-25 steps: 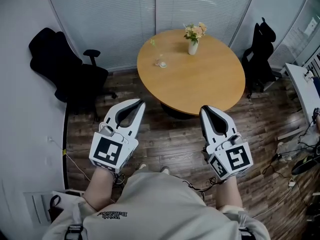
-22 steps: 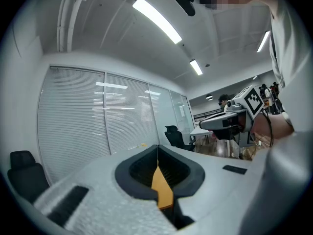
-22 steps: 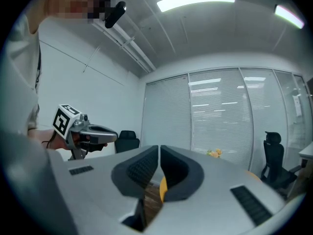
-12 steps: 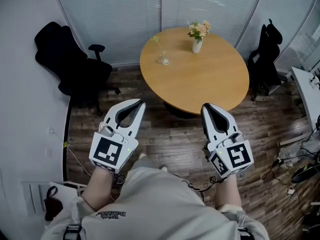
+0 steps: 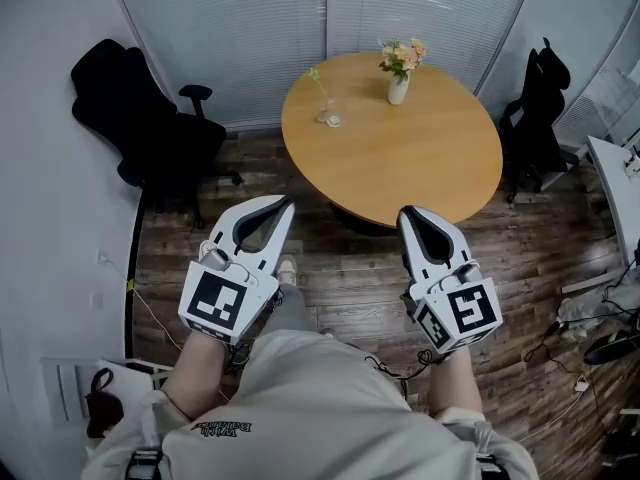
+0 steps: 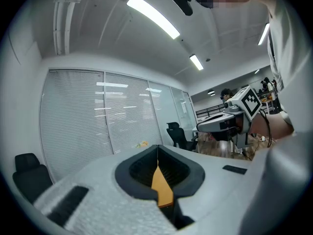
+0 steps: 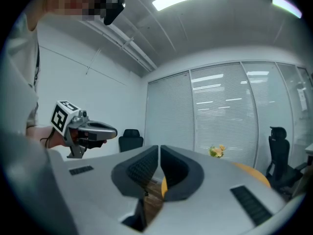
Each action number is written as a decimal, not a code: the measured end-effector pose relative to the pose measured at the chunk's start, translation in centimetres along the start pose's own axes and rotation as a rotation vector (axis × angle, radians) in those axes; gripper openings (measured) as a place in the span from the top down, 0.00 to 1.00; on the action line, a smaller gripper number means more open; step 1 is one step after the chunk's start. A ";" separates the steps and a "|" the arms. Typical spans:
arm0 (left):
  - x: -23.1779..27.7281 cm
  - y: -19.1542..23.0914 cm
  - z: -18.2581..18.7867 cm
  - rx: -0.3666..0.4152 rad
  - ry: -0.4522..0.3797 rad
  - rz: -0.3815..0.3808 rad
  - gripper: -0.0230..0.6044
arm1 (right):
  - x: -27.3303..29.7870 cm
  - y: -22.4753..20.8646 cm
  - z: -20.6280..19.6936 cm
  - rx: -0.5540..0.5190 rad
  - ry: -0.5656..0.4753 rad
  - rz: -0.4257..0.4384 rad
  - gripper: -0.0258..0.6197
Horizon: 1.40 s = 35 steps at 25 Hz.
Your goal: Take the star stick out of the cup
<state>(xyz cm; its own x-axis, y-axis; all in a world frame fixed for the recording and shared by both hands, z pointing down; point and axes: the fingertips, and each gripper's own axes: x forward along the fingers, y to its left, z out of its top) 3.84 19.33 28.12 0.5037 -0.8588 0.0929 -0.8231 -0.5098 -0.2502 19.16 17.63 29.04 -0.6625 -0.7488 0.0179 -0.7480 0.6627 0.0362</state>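
Hovering short of the round wooden counter, both grippers hang over the plank floor on the counter's near side, well apart from anything on it. The left gripper is clenched, jaws pressed together with nothing between them; its own view shows only a sliver of the counter's orange top through the dark pads. The right gripper sits level with it, also closed and empty, its tips pointing at the counter's near edge.

And there is the target: a small clear cup stands near the counter's far left edge, with the star stick rising out of it, a thin stalk leaning slightly left. Its top is too small to make out in detail. A white vase of flowers stands at the counter's far edge, to the cup's right and apart from it.

Left of the counter is a black office chair, and another black chair stands to the counter's right. Window blinds run behind the counter. One shoe shows on the floor just below the left gripper.
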 end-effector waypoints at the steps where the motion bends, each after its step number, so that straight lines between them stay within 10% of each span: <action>1: 0.1 0.1 0.0 -0.006 -0.001 0.002 0.93 | 0.2 -0.1 -0.1 -0.017 0.005 -0.006 0.90; 35: 15.9 23.6 -5.5 -0.035 -0.010 -0.080 0.93 | 26.8 -6.6 -0.6 -0.085 0.109 -0.089 0.90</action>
<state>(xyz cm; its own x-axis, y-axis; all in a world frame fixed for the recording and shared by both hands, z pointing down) -9.02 -6.60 28.99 0.5710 -0.8146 0.1019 -0.7885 -0.5787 -0.2083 6.36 -6.86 29.92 -0.5823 -0.8042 0.1190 -0.7944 0.5940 0.1270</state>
